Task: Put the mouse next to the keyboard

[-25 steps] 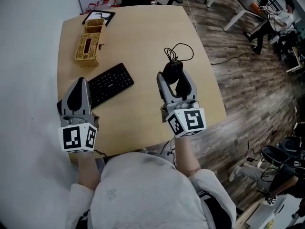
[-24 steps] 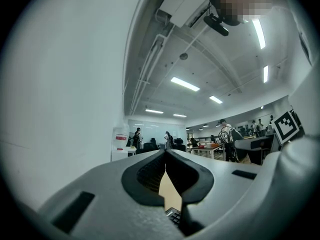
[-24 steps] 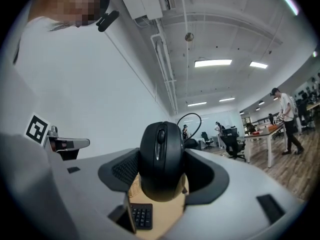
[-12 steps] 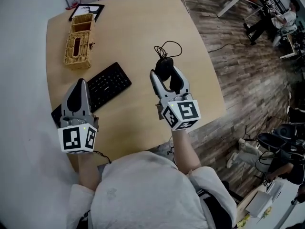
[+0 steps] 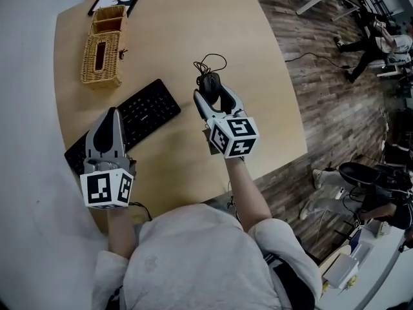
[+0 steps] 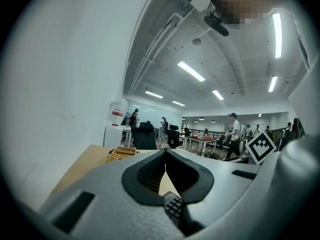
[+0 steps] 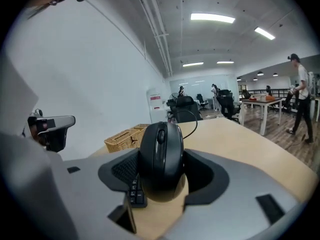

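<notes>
A black wired mouse (image 5: 210, 82) sits between the jaws of my right gripper (image 5: 211, 94), which is shut on its sides. Its cable (image 5: 210, 62) lies coiled on the table just beyond it. In the right gripper view the mouse (image 7: 161, 156) fills the gap between the jaws, with the keyboard's end (image 7: 136, 194) just left of it. The black keyboard (image 5: 126, 124) lies diagonally on the wooden table (image 5: 174, 37), a short gap left of the mouse. My left gripper (image 5: 112, 113) hovers over the keyboard's near-left part, jaws shut and empty; a few keys (image 6: 174, 205) show below its tips.
A wicker basket (image 5: 102, 55) stands at the far left of the table, with a flat framed card (image 5: 116, 2) behind it. The table's rounded right edge (image 5: 293, 118) drops to a wooden floor. Office desks and chairs stand farther off.
My right gripper has carried the mouse leftward, closer to the keyboard's right end. The left gripper has stayed shut over the keyboard.
</notes>
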